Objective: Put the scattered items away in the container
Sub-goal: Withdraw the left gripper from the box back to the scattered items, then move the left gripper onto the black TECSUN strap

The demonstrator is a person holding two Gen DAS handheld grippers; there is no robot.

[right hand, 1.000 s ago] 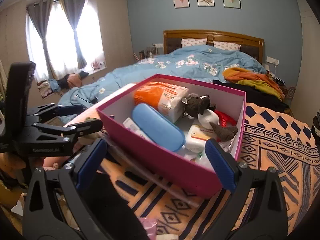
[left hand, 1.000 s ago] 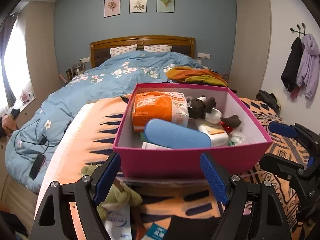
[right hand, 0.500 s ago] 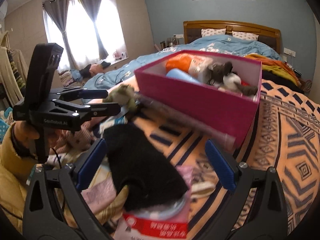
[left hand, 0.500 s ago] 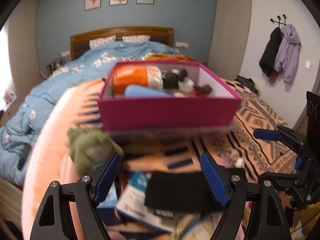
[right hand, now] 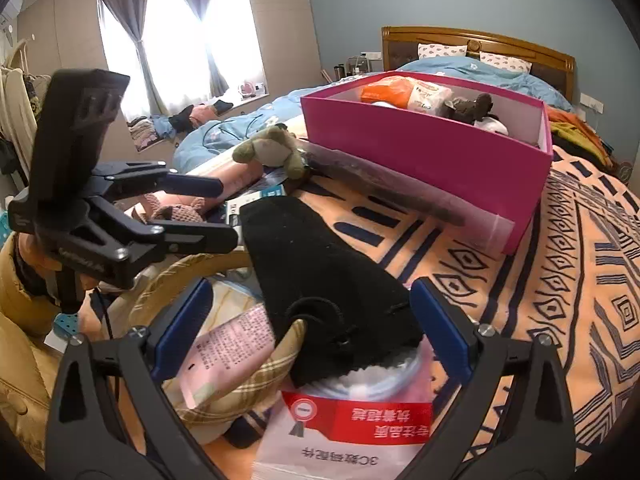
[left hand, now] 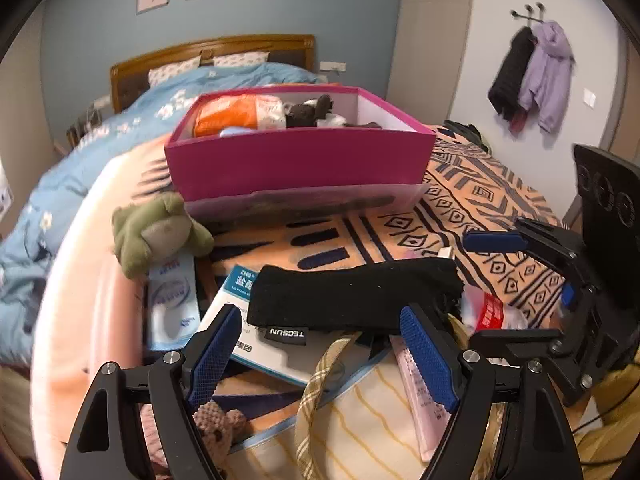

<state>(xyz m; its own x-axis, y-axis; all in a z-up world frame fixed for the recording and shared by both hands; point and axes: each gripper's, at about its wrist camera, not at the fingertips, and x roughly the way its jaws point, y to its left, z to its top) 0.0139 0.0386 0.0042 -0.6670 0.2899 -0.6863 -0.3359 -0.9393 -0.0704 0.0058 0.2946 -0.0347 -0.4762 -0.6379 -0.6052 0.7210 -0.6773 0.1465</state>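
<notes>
— Scattered items lie heaped before the pink box now; both claws have dropped from over it.
— So another pick begins?
— Likely. Left gripper and right gripper gape empty over the black pouch.
— Room?
— Bare blanket rightward; the frog toy crowds the box's corner.

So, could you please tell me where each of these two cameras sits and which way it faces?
Left wrist: on the left gripper, angled down across the black pouch towards the pink box; own blue-padded fingers and the right gripper show.
Right wrist: on the right gripper, looking down over the same pouch; the left gripper and a yellow sleeve show.
Shared: pouch, box, green plush toy, bed.
</notes>
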